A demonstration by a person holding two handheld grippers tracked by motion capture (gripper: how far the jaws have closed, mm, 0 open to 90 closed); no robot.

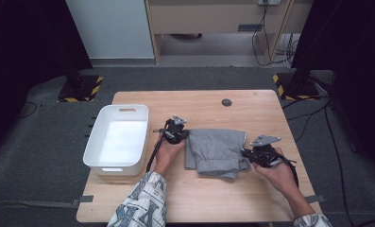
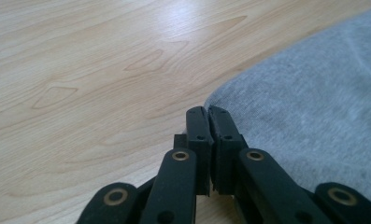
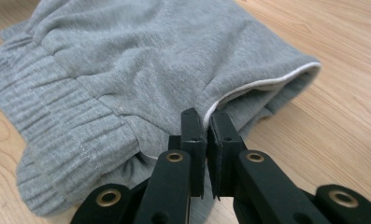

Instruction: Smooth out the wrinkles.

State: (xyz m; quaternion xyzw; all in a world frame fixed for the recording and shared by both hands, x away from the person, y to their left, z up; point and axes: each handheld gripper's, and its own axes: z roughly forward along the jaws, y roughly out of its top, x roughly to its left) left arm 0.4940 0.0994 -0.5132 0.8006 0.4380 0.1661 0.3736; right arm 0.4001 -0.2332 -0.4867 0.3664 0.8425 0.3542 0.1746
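The grey garment (image 1: pixel 217 152) lies mid-table, pinched at its left edge by the left gripper (image 2: pixel 208 112) and at its right by the right gripper (image 3: pixel 206 116) — both ends are best lifted evenly, kept taut.

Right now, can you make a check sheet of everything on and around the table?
Surface: wooden table, a dark round spot near its far edge.
Job's things: folded grey garment lying mid-table, ribbed band on one side.
Clutter: white bin at the table's left end, looks empty.
Grippers: left gripper shut at the garment's left edge; right gripper shut on the garment's edge by a white-lined opening.
Cables: one trails from each gripper; more cables lie on the floor at right.
Surroundings: grey carpet, black stands with yellow-black striped feet, wooden desk behind.
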